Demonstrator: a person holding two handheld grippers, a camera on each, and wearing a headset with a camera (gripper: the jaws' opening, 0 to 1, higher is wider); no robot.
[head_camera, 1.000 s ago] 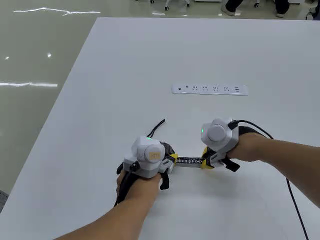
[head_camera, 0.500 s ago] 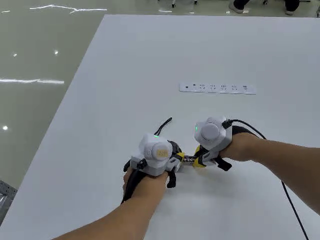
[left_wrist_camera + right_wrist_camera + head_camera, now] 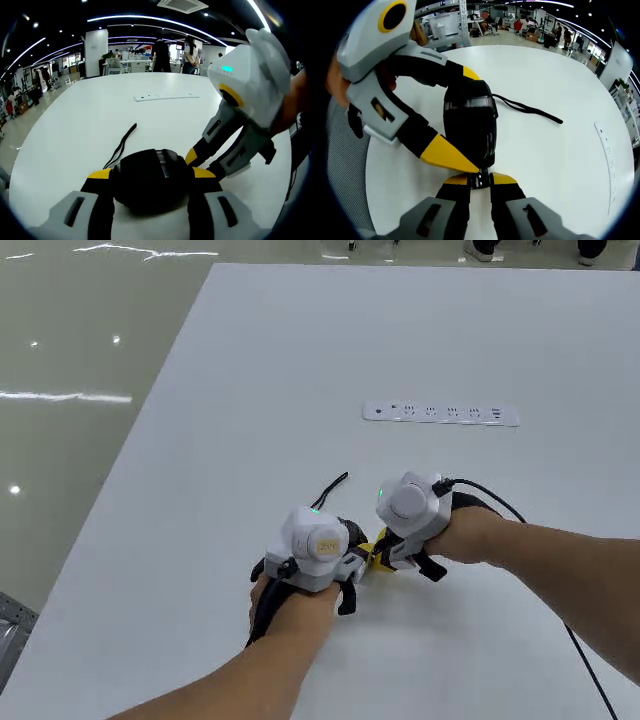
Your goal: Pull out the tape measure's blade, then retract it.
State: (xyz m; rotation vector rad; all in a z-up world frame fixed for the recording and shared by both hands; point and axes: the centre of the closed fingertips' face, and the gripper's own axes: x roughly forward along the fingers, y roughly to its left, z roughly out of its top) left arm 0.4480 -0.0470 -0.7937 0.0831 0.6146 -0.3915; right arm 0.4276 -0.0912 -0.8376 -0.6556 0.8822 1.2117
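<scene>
Tape measure (image 3: pixel 470 125) is clamped in my left hand-held gripper (image 3: pixel 151 175) to steady it; my right hand-held gripper (image 3: pixel 480 180) pinches the blade tip (image 3: pixel 480 176) at the case mouth, guiding retraction

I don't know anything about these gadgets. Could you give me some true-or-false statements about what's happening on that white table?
1. The left gripper clamps the black tape measure between its jaws. True.
2. The right gripper hangs open, far from the tape measure. False: its jaws pinch the blade end right beside the case.
3. A long stretch of blade is pulled out. False: hardly any blade shows between the two grippers.
4. A white power strip lies on the table beyond the grippers. True.
</scene>
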